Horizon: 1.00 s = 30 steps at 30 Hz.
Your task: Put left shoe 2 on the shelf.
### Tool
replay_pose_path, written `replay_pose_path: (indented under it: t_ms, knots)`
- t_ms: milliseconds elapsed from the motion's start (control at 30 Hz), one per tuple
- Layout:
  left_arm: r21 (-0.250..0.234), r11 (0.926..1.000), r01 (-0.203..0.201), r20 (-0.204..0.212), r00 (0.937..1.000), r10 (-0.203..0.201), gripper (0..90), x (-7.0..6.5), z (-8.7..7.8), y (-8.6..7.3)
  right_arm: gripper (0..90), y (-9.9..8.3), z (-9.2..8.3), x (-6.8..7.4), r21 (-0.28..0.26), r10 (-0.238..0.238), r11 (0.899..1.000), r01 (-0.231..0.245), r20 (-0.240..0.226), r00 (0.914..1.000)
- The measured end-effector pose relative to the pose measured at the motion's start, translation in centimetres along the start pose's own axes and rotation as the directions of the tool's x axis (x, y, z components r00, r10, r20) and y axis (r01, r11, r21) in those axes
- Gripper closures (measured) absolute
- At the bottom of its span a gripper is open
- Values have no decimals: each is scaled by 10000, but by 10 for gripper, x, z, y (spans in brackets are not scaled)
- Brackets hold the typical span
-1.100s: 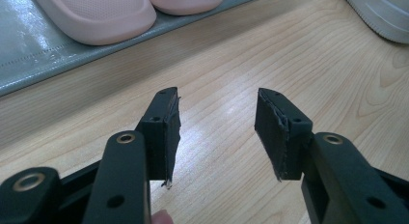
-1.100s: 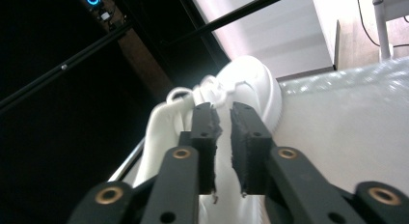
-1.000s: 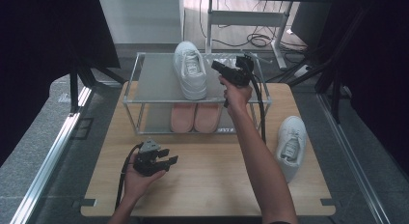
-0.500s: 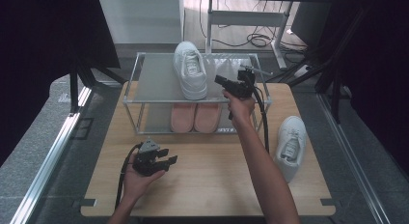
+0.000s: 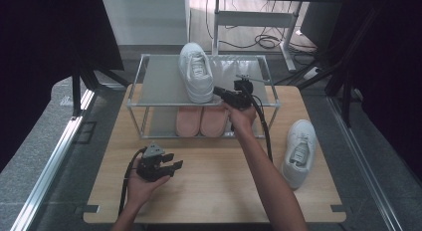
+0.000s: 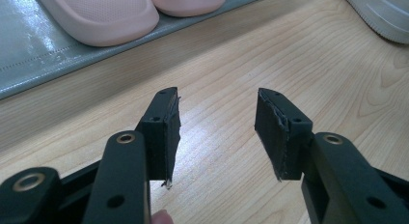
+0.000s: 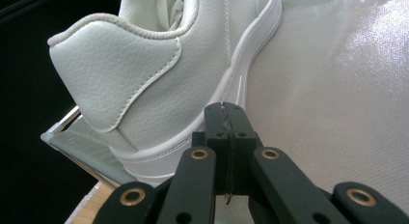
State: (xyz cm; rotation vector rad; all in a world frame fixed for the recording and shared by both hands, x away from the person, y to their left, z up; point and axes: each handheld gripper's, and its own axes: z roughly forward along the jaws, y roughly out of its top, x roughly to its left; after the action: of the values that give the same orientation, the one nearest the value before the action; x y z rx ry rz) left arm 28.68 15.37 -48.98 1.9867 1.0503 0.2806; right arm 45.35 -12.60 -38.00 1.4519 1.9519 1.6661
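A white sneaker (image 5: 195, 71) stands on the top shelf of a metal rack (image 5: 159, 81), toe pointing away. My right gripper (image 5: 217, 90) is shut with nothing between its jaws, its tip by the sneaker's heel at the shelf's front edge. In the right gripper view the closed tips (image 7: 224, 110) sit against the sole edge of the sneaker (image 7: 144, 79); I cannot tell if they touch. My left gripper (image 5: 175, 161) rests low over the wooden table, open and empty. In the left gripper view its jaws (image 6: 217, 118) stand wide apart above bare wood.
A pair of pink slippers (image 5: 201, 120) lies on the rack's lower shelf, also close ahead as pink slippers (image 6: 106, 11). A second white sneaker (image 5: 298, 151) lies on the table at the right. Cables and a stand sit on the floor behind the rack.
My right gripper has come down and toward the near edge of the top shelf, beside the sneaker's heel. The left gripper has stayed put.
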Motion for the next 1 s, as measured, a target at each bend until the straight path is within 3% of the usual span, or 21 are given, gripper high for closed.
replay_pose_path:
  t_ms: [367,867,933,1000]
  knots:
    - [59,10000,-37,64,10000,37,521,-2,3,0,900,-1,1,4,-50,201,9998,-200,122,9997]
    - [108,9999,-95,69,9999,94,521,-3,5,1,900,-2,4,9,-121,658,9977,-660,-148,9977]
    - [112,9999,-95,65,9999,94,521,-3,5,1,900,-3,6,8,-72,1055,9943,-1061,-583,9927]
    - [89,9999,-96,64,9999,95,521,-3,5,1,900,-3,9,12,12,939,9956,-940,-671,9933]
